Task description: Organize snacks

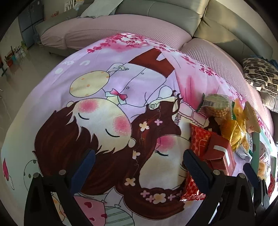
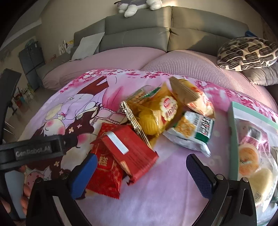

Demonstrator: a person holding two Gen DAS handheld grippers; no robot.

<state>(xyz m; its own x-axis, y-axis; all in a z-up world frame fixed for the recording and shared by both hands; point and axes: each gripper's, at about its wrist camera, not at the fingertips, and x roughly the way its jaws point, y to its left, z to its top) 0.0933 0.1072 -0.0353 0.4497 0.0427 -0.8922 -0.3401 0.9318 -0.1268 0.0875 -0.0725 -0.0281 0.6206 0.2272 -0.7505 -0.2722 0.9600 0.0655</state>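
Both tongs gape empty; the red foil snack packet (image 2: 128, 149) lies slantwise just ahead of the right tongs (image 2: 140, 175), nearer than the left tongs (image 1: 139, 172)

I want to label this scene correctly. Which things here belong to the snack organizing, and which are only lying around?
For the job: red snack packets, yellow snack bags, green-white packet, mint-edged box, both open grippers.

Just lying about: patterned cushion, plush toy, sofa.
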